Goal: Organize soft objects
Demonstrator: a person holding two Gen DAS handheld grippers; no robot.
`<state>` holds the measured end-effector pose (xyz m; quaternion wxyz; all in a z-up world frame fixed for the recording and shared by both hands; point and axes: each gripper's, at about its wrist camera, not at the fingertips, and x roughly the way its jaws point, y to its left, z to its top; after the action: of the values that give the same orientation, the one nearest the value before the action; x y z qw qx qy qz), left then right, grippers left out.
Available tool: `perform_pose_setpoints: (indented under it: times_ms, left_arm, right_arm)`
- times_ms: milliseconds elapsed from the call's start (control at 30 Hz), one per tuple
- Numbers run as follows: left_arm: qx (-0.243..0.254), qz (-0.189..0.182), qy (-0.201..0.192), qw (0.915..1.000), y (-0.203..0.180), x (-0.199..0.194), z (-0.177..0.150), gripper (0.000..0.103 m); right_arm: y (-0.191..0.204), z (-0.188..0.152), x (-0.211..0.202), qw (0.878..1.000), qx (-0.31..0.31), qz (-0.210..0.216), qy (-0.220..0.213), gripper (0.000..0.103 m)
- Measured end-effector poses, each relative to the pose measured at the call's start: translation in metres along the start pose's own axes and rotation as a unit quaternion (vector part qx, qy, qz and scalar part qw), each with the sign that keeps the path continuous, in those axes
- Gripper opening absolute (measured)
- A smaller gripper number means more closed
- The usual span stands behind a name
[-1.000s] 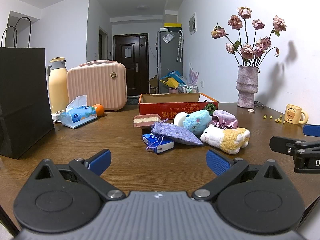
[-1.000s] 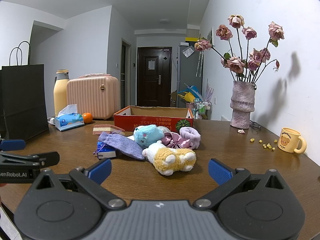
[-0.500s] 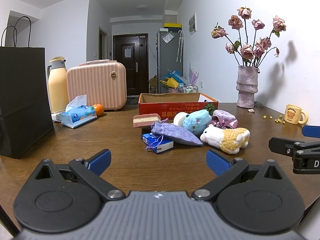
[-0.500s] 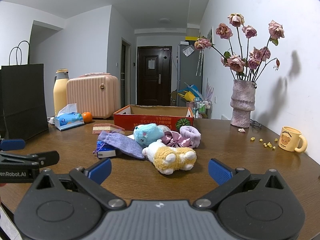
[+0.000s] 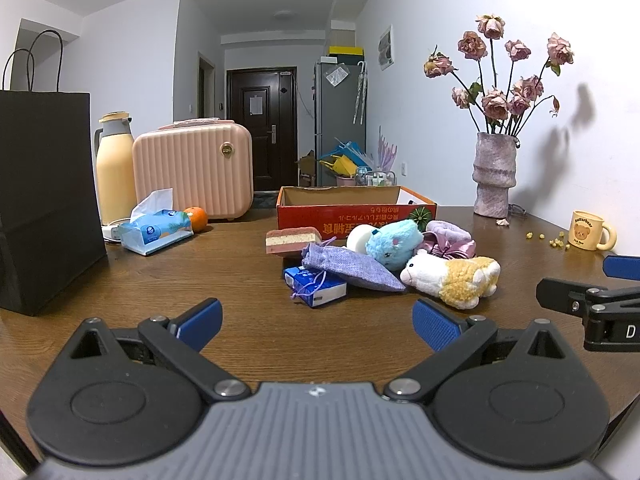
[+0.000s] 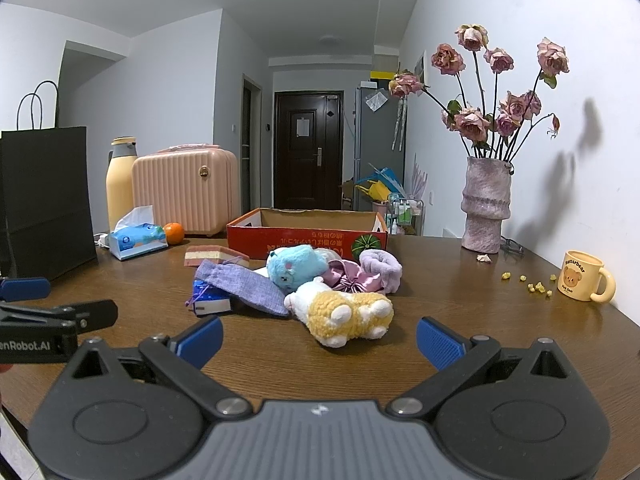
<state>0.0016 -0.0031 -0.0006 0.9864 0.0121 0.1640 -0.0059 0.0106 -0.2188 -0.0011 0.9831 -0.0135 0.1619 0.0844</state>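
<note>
A pile of soft things lies mid-table before a red cardboard box [image 5: 356, 216] [image 6: 306, 234]: a yellow-white plush [image 5: 452, 276] [image 6: 344, 312], a blue plush [image 5: 394, 242] [image 6: 296, 266], a purple cloth pouch [image 5: 352, 268] [image 6: 244, 286], a pink satin scrunchie [image 6: 348, 278], a lilac band [image 6: 382, 264], a sponge cake [image 5: 294, 238] [image 6: 214, 256]. My left gripper [image 5: 318, 322] is open and empty, short of the pile. My right gripper [image 6: 320, 340] is open and empty, just short of the yellow plush.
A blue small box [image 5: 316, 284] lies under the pouch. A black paper bag [image 5: 44, 200], a yellow thermos [image 5: 116, 168], a pink case [image 5: 194, 172], a tissue pack [image 5: 156, 232] and an orange [image 5: 197, 218] stand left. A flower vase [image 6: 484, 204] and a bear mug [image 6: 584, 276] stand right.
</note>
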Motion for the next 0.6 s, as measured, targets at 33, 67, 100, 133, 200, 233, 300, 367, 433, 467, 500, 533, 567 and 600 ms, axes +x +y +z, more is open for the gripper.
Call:
perform_pose_setpoints:
  times_ms: [33,67,100,133,200,233,300,367,433,467,500,533,567,600]
  left_arm:
    - [0.000,0.000,0.000,1.0000,0.000,0.000,0.000,0.103]
    - [0.000,0.000,0.001,1.0000,-0.001,0.000,0.000,0.103]
    - [0.000,0.000,0.001,1.0000,0.000,0.001,0.000,0.103]
    - [0.001,0.000,0.000,1.0000,-0.001,0.001,0.000,0.103]
    - [0.001,-0.001,0.000,1.0000,0.000,0.002,0.000,0.103]
    - [0.001,-0.002,0.000,1.0000,-0.001,0.002,0.000,0.103]
    - [0.002,-0.003,0.003,1.0000,-0.001,0.010,0.001,0.103]
    - [0.002,-0.004,0.005,1.0000,-0.001,0.016,0.003,0.103]
    - [0.002,-0.005,0.008,1.0000,-0.001,0.022,0.005,0.103]
    - [0.001,-0.006,0.009,0.9999,-0.001,0.024,0.006,0.103]
    - [0.001,-0.006,0.010,0.9999,0.000,0.027,0.006,0.103]
    - [0.002,-0.005,0.012,0.9999,0.000,0.030,0.007,0.103]
    - [0.002,-0.005,0.013,0.9999,0.000,0.033,0.008,0.103]
    - [0.002,-0.006,0.015,0.9999,0.001,0.036,0.009,0.103]
  right_arm:
    - [0.000,0.001,0.000,1.000,0.000,0.000,0.000,0.103]
    - [0.000,0.001,0.000,1.000,0.000,0.000,0.000,0.103]
    - [0.000,0.002,0.000,1.000,0.000,0.000,0.000,0.103]
    - [0.000,0.003,0.001,1.000,0.000,0.000,0.000,0.103]
    - [-0.001,-0.001,0.004,1.000,-0.001,-0.001,0.002,0.103]
    - [-0.001,0.000,0.006,1.000,-0.001,-0.002,0.003,0.103]
    - [-0.003,0.001,0.014,1.000,0.000,-0.004,0.005,0.103]
    - [-0.004,0.001,0.015,1.000,0.002,-0.005,0.007,0.103]
    - [-0.006,0.004,0.025,1.000,0.003,-0.006,0.010,0.103]
    - [-0.006,0.005,0.027,1.000,0.003,-0.007,0.011,0.103]
    - [-0.006,0.005,0.030,1.000,0.003,-0.007,0.013,0.103]
    - [-0.006,0.007,0.032,1.000,0.003,-0.007,0.014,0.103]
    - [-0.007,0.007,0.034,1.000,0.003,-0.008,0.016,0.103]
    - [-0.008,0.008,0.037,1.000,0.003,-0.008,0.017,0.103]
